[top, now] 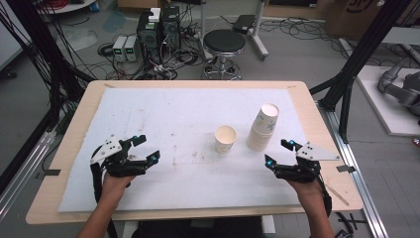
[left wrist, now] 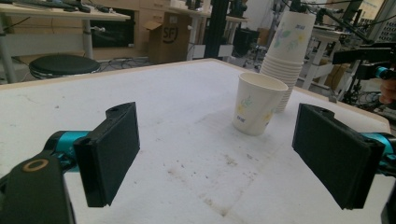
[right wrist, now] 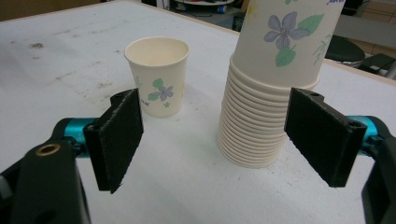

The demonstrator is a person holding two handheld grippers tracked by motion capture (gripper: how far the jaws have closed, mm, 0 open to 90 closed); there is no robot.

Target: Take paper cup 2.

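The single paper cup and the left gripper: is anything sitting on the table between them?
Nothing. In the high view only bare, stained white mat lies between the cup and the open left gripper; the left gripper view shows the same.

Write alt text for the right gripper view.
The right gripper holds its two black jaws open just short of a tall stack of flowered paper cups. A single matching cup stands upright and empty beside the stack, on the stained white table cover.
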